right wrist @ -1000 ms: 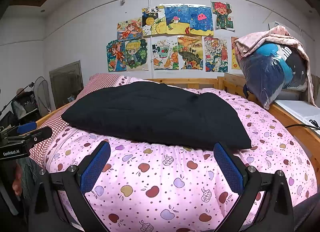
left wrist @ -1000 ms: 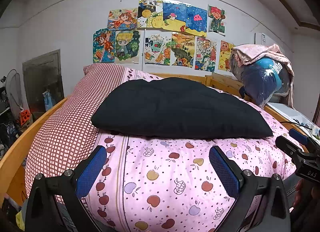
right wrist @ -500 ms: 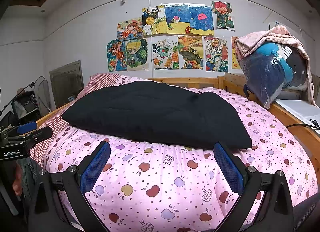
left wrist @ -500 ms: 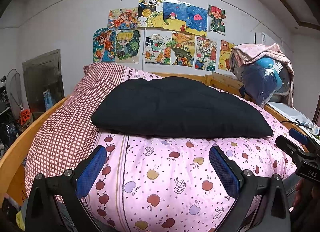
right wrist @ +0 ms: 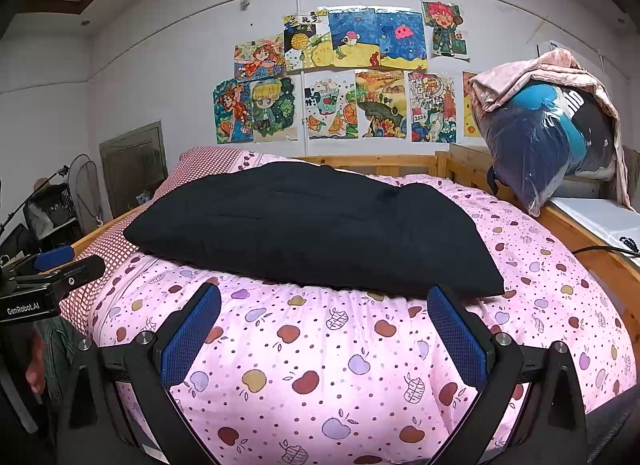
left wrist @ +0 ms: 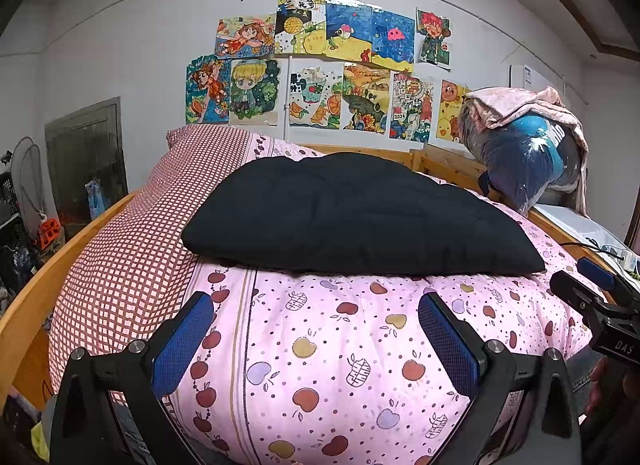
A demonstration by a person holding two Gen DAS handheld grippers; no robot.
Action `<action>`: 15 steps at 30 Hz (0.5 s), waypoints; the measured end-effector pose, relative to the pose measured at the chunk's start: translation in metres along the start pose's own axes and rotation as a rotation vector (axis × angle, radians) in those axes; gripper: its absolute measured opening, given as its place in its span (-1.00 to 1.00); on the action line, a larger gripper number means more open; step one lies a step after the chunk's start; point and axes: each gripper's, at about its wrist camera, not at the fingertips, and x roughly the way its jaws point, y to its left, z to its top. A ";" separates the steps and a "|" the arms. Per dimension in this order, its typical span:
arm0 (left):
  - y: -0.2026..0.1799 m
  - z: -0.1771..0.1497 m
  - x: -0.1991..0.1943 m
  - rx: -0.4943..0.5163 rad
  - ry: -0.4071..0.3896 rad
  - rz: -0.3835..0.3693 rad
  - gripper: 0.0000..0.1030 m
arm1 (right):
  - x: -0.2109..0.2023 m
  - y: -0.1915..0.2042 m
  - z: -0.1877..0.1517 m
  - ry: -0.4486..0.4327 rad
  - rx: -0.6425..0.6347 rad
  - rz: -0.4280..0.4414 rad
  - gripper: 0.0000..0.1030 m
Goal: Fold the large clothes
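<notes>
Hovering low over the foot of the bed, both tongs are sitting wide apart with nothing between the blue pads. The left tongs [left wrist: 316, 329] are hanging over the pink apple-print duvet [left wrist: 340, 345], and the right tongs [right wrist: 324, 325] are doing the same a bit further along, with each tool poking into the edge of the other's view.

Comparing with the shots from a second back, basically nothing is changing: same angle, same gap between the fingers, same lie of the fabric. So both hands are just pausing here, not reaching or pulling anything.

Moving outward, the black garment [left wrist: 352, 217] is lying across the middle of the bed on top of the duvet, its near edge just beyond the fingertips and not touching them. It's looking thick, padded and pretty compact, with a clean straight front edge, a bit like a cushion. That could be a big jacket already folded down into a neat block, or one laid flat and waiting for more folds; I can't tell which from this.

Past that, a red checked cover [left wrist: 132, 249] is running along the left side, a plastic-wrapped bundle [right wrist: 548, 137] is sitting on the right by the wooden rail, and kids' drawings [left wrist: 320, 65] are covering the wall.
</notes>
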 end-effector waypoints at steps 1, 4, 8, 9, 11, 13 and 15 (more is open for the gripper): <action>0.000 -0.001 0.000 -0.001 0.001 -0.002 1.00 | 0.000 0.000 0.000 0.000 0.000 -0.001 0.97; 0.002 0.000 0.001 -0.021 0.013 -0.035 1.00 | 0.000 0.000 0.000 0.000 0.000 0.000 0.97; 0.003 -0.002 0.001 -0.036 0.018 -0.011 1.00 | 0.000 0.000 0.000 0.000 0.000 -0.001 0.97; 0.003 -0.002 0.002 -0.032 0.018 -0.002 1.00 | 0.000 0.001 0.000 0.000 0.000 -0.001 0.97; 0.004 -0.002 0.002 -0.033 0.017 -0.002 1.00 | 0.000 0.001 0.000 0.000 0.001 -0.001 0.97; 0.004 -0.002 0.001 -0.035 0.012 -0.008 1.00 | 0.000 0.001 0.000 0.000 0.001 -0.002 0.97; 0.004 -0.002 0.000 -0.035 0.008 -0.008 1.00 | 0.000 0.001 0.000 0.000 0.001 -0.001 0.97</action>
